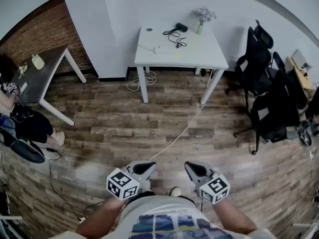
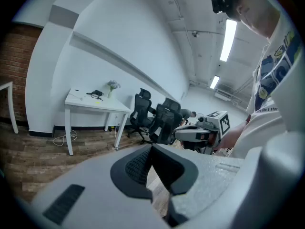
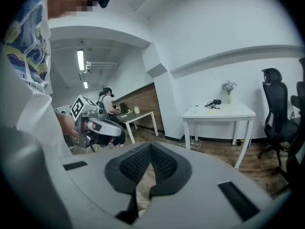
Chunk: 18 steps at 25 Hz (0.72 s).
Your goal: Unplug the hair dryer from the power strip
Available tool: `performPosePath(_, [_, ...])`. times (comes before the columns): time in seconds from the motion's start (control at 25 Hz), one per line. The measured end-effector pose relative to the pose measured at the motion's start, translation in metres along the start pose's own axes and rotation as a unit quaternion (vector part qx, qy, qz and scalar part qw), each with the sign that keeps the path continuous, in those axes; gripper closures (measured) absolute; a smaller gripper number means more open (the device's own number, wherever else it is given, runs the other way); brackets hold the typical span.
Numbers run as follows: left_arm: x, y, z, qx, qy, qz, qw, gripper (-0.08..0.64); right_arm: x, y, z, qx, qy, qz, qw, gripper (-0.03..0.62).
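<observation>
Standing well back from the white worktop (image 1: 199, 51); approach step, nothing reached yet. Left gripper (image 1: 144, 168) and right gripper (image 1: 193, 168) clenched, jaws together on nothing. Hair dryer (image 1: 180, 27) at worktop's far edge, cord (image 1: 174, 38) trailing toward what looks like the power strip (image 1: 152, 48) near its left side. Next, probably: closing in, opening jaws. Lone container, a vase (image 1: 200, 29) holding flowers (image 1: 204, 14), just beside the dryer.
</observation>
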<state>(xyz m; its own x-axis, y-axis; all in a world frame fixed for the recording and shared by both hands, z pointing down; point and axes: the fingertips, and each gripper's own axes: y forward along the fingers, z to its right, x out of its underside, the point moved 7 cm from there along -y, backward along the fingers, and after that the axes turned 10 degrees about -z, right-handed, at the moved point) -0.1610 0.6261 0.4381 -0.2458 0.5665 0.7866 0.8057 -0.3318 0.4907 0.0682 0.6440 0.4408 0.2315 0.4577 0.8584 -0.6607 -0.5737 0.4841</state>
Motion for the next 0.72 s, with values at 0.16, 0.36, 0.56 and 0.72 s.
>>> performPosePath(0.16, [0.007, -0.029, -0.032, 0.001, -0.003, -0.001, 1.0000, 0.558, -0.016, 0.037, -0.021, 0.000, 0.005, -0.012, 1.000, 0.595])
performPosePath(0.36, [0.019, -0.062, -0.065, 0.011, 0.003, -0.007, 0.9999, 0.558, -0.032, 0.076, -0.049, 0.007, 0.004, -0.011, 1.000, 0.595])
performPosePath(0.56, [0.027, -0.075, -0.097, 0.024, 0.007, -0.015, 0.9996, 0.558, -0.044, 0.098, -0.059, 0.036, 0.015, 0.005, 0.999, 0.592])
performPosePath(0.72, [0.027, -0.070, -0.110, 0.035, 0.001, -0.014, 0.9993, 0.558, -0.049, 0.105, -0.054, 0.043, 0.023, -0.005, 0.999, 0.560])
